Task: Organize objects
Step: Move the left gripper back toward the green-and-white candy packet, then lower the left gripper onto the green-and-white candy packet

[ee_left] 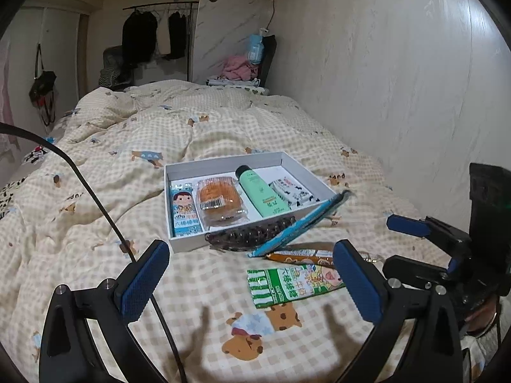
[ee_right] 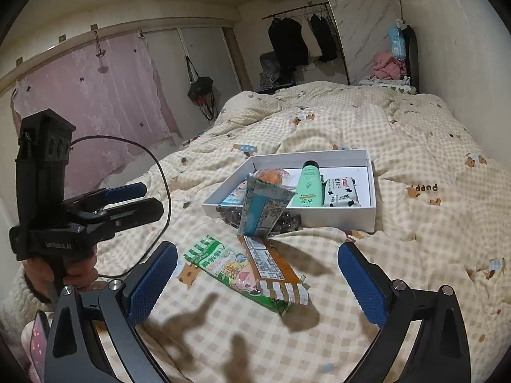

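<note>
- Left wrist view has your left tongs (ee_left: 252, 282) released, jaws spread wide and holding nothing, hovering just above the checked quilt (ee_left: 95, 191).
- Right tongs (ee_right: 257, 282) are likewise spread and empty in their own view; seen from the left camera they sit off to the right of your left tongs (ee_left: 412, 233), and there the gap cannot be judged.
- Straight ahead of both pairs lies the white box (ee_left: 223, 162), its open top making it the likely collecting place.
- Inside it, left to right from the left tongs: a blue candy packet with a cartoon boy (ee_left: 185, 210), a wrapped bun (ee_left: 220, 201), a mint-green tube (ee_left: 260, 191) and a black-and-white wipes pack (ee_left: 290, 191), laid side by side so each stays reachable.
- Leaning on the box's near wall is a blue snack packet (ee_left: 300, 223), tilted and blurred, not yet inside; a dark hair claw (ee_left: 252, 233) lies against the same wall beneath it.
- Between your left fingers and the box rest a green striped candy packet (ee_left: 287, 282) and an orange-brown packet (ee_left: 300, 253), partly overlapping; these look like the next things to pick.
- Writing: the green packet shows Chinese characters ending in 棒棒糖, and the boy packet carries similar ones.
- Back labels on the blue and orange-brown packets are too small to read in the right wrist view.
- "Puppy", upside down, is printed on the quilt right of the box (ee_right: 424, 188), and "GenRobot.AI" marks your left tool's handle (ee_right: 59, 245).
</note>
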A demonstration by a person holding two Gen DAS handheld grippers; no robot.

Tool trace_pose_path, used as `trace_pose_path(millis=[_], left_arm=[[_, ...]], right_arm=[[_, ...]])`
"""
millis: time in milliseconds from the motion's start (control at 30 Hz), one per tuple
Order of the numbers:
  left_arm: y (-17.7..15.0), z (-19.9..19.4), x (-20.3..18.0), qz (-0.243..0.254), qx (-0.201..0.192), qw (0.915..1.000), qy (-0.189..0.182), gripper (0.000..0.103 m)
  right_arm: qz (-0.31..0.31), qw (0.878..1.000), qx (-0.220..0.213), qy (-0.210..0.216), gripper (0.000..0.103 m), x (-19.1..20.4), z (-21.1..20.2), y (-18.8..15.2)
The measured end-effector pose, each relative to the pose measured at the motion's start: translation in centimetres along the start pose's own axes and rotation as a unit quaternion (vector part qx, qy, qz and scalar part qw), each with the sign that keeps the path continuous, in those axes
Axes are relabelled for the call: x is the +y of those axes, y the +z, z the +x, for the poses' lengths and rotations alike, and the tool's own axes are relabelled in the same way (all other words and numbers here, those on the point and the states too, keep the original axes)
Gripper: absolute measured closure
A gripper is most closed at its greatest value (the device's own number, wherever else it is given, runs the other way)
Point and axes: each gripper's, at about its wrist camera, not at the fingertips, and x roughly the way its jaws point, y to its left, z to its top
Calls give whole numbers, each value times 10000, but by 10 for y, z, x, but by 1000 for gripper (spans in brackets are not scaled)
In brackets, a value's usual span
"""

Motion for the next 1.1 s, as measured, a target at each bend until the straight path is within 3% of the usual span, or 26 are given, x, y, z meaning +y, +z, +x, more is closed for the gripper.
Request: trace_pose_path(millis=[367, 633, 733, 867, 1000, 1100], left_arm=[[-16, 27, -1, -56, 590, 9980, -205, 0], [-20, 25, -4, 8, 592, 9982, -131, 1], [-23, 26, -19, 422, 686, 9967, 83, 1], [-32, 32, -45, 1209, 851, 9884, 342, 0], [-31, 38, -50, 1452, 1078, 9833, 207, 0], [-33, 49, -57, 1721, 1308, 9745, 596, 0]], right_arm=[[202, 9995, -161, -192, 2, -6, -2, -11], [302, 9987, -362, -209, 2, -9, -8, -12], [309, 9986, -371, -232, 2, -8, -8, -12], [312, 9985, -368, -262, 2, -8, -8, -13], [341, 9979, -453, -297, 2, -9, -12, -14], [395, 9973, -520, -349, 2, -11, -14, -15]])
